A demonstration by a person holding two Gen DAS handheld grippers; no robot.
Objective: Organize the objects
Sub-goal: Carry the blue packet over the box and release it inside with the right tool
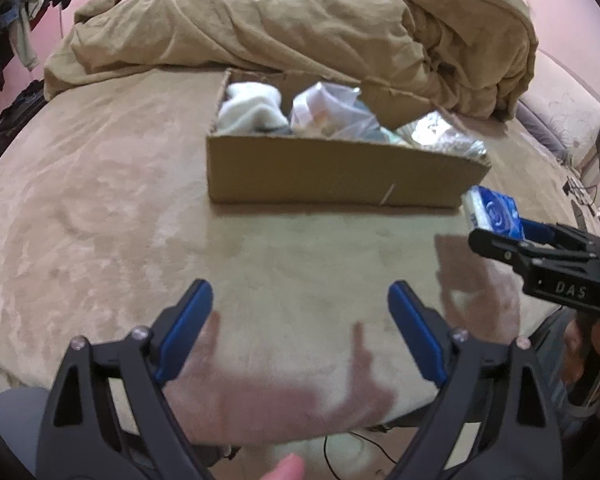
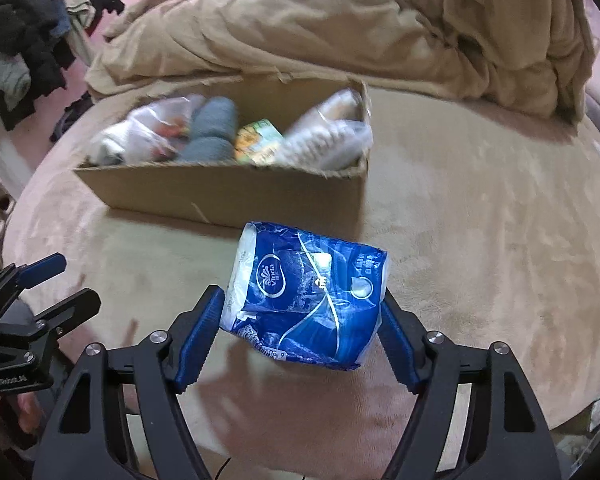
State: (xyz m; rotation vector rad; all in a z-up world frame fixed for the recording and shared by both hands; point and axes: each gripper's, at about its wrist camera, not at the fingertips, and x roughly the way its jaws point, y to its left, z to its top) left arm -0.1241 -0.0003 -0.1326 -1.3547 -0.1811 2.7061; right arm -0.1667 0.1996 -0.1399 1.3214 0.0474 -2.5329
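A blue tissue pack [image 2: 306, 300] is held between the fingers of my right gripper [image 2: 302, 312], lifted above the bed, just in front of the cardboard box [image 2: 236, 196]. The pack also shows in the left wrist view [image 1: 494, 212], with the right gripper [image 1: 512, 236] at the right edge. The box [image 1: 332, 176] holds white cloth [image 1: 252, 108], clear plastic bags [image 1: 328, 112], grey rolled socks [image 2: 214, 132] and a green-yellow packet [image 2: 258, 142]. My left gripper [image 1: 300, 304] is open and empty over the bed, in front of the box.
A beige bed sheet [image 1: 100, 200] covers the bed. A rumpled tan duvet [image 1: 300, 20] lies behind the box. Dark clothes [image 2: 32, 32] hang at the left. A cable [image 1: 356, 448] runs below the bed's near edge.
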